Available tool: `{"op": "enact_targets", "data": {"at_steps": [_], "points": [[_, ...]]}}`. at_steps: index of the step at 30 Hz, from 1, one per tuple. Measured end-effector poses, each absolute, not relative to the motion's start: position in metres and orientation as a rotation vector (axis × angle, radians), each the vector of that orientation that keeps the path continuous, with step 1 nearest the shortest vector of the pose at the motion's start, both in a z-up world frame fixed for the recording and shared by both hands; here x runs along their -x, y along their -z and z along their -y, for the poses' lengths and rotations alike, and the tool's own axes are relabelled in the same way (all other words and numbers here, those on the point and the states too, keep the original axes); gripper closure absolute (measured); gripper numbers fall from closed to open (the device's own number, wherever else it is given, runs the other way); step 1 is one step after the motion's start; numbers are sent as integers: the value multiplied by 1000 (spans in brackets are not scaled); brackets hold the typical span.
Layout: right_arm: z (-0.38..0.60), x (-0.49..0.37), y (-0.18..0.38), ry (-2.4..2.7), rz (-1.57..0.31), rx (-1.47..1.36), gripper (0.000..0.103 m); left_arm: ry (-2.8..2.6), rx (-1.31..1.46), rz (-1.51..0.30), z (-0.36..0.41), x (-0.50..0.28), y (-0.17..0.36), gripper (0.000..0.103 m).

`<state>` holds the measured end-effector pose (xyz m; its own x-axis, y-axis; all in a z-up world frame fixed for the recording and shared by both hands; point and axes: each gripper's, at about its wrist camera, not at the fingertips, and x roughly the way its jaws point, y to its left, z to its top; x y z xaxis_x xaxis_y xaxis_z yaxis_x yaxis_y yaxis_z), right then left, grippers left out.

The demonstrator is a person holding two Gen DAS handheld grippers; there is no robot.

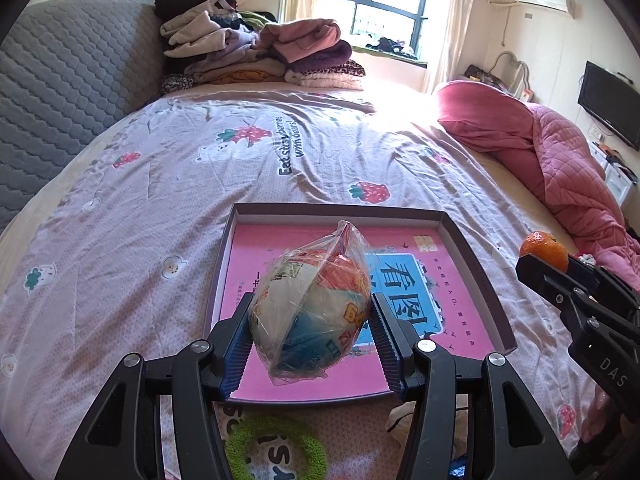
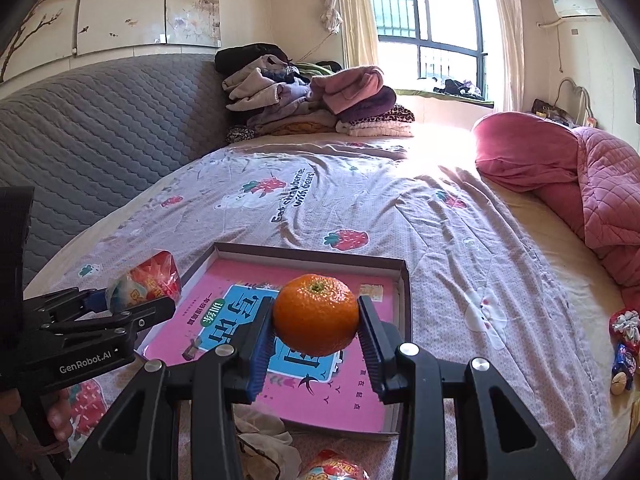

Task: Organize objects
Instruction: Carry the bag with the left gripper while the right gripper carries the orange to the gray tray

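My left gripper (image 1: pixel 314 320) is shut on a clear plastic bag of colourful snacks (image 1: pixel 316 304) and holds it above a shallow box lid with a pink printed bottom (image 1: pixel 468 240) lying on the bed. My right gripper (image 2: pixel 316 328) is shut on an orange mandarin (image 2: pixel 316 314) above the same lid (image 2: pixel 402 280). The right gripper and mandarin (image 1: pixel 544 250) show at the right of the left wrist view. The left gripper with its bag (image 2: pixel 146 282) shows at the left of the right wrist view.
A green fuzzy ring (image 1: pixel 276 448) lies in front of the lid. Another snack bag (image 2: pixel 336 466) and a crumpled bag (image 2: pixel 264 436) lie near the lid's front edge. Wrapped sweets (image 2: pixel 624 344) lie at the right. Folded clothes (image 1: pixel 260 52) and a pink quilt (image 1: pixel 560 152) sit farther back.
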<state>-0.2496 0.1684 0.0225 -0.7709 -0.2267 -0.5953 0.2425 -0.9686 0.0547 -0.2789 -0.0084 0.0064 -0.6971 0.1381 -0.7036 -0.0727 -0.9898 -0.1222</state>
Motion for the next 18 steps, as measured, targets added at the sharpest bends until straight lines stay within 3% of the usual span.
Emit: {"op": "enact_targets", "data": {"at_steps": [18], "points": [[-180, 295, 63, 2570, -90, -1383, 62, -2633, 1407, 72, 1, 314, 66, 46]]}}
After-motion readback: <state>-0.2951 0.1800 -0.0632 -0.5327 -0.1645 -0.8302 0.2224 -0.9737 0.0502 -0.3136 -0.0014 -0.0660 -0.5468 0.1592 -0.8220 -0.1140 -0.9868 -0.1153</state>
